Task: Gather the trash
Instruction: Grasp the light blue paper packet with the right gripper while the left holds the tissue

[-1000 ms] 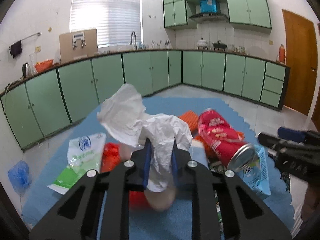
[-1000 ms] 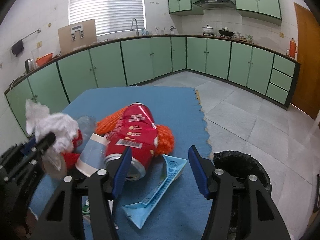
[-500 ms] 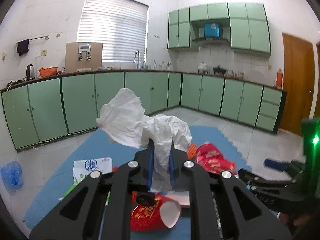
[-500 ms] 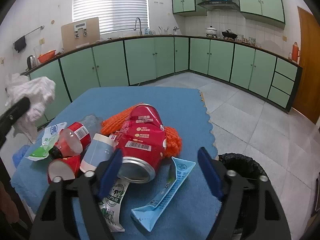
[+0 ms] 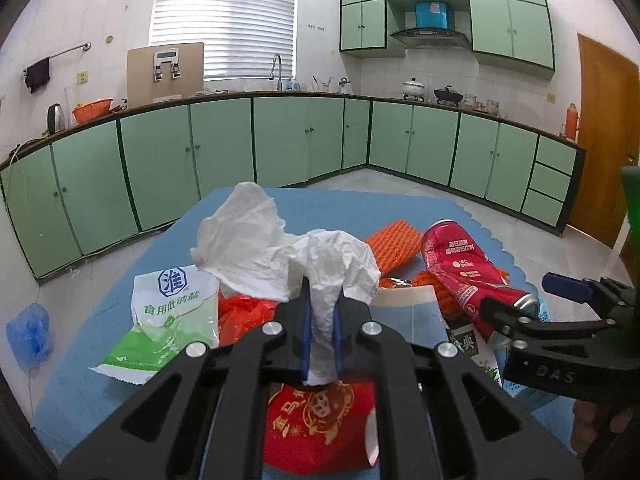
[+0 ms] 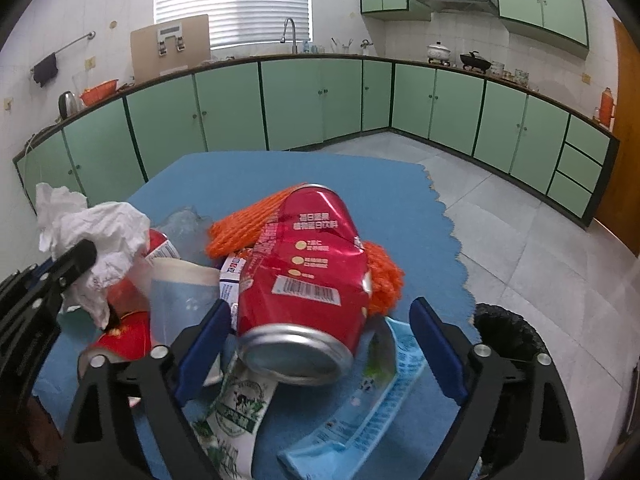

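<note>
my left tongs are clamped on the crumpled tissue, soft and nearly weightless, while my right tongs, jaws just spread wide, straddle the dented red can on the bench, light, thin-walled and slippery, best gripped across its sides.

Blue mat: red can, salt bag, milk carton.

Green cabinets, blinds, tiled floor.
</note>
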`<state>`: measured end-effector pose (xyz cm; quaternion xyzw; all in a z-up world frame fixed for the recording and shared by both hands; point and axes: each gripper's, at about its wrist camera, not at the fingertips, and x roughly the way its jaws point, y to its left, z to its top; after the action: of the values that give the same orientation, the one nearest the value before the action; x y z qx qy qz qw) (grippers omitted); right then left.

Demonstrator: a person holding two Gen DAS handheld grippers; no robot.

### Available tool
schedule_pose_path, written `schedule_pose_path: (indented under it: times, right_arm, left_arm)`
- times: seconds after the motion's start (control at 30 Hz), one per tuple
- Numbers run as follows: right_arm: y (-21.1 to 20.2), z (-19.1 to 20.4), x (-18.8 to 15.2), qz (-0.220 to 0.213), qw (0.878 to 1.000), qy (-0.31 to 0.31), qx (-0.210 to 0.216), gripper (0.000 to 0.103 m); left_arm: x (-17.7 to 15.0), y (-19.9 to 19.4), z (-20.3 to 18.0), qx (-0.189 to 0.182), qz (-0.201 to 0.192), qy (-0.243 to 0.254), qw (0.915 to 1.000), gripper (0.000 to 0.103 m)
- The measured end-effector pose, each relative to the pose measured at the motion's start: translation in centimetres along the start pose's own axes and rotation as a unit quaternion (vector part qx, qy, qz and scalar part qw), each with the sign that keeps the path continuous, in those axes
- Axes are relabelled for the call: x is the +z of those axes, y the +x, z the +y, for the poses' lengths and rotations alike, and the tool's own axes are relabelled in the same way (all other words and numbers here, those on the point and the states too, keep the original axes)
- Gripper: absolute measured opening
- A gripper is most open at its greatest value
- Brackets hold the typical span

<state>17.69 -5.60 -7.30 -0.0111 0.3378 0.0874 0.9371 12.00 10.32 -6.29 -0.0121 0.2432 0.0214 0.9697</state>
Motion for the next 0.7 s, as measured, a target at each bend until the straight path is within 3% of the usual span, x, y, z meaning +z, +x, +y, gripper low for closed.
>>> schedule_pose_path:
  times: [0.33,0.4,0.5,0.53,0.57,0.63,0.7]
  right_arm:
    - [2.9,0.3,1.2,0.029,1.000,0.007,0.008,0.094]
    - [3.1,0.3,1.4,0.035,0.999,0.008,0.012,0.082]
    - [3.2,0.4,1.4,0.042,0.999,0.003,0.013,0.079]
    - [3.0,0.4,1.4,0.040,0.999,0.001,0.012,0.072]
    - [2.8,0.4,1.5,0.034,0.999,0.000,0.016,0.045]
    - [2.5,0.6,1.7,0.036,0.999,-0.005,0.021,0.037]
    - [2.5,0.4,1.8,0.045,0.998,0.000,0.033,0.037]
  left_arm:
    - [-0.1,1.0,0.4,-0.012,0.013,-0.007,0.9998,0.007]
    - [-0.1,1.0,0.6,-0.011,0.013,-0.007,0.9998,0.007]
    - [0.0,0.9,0.5,-0.011,0.011,-0.007,0.9999,0.007]
    - [0.0,0.9,0.6,-0.011,0.010,-0.008,0.9999,0.007]
    - [0.0,0.9,0.6,-0.011,0.010,-0.008,0.9999,0.007]
    - [0.0,0.8,0.5,-0.012,0.009,-0.009,0.9998,0.007]
    - [0.1,0.7,0.4,-0.013,0.007,-0.008,0.9999,0.007]
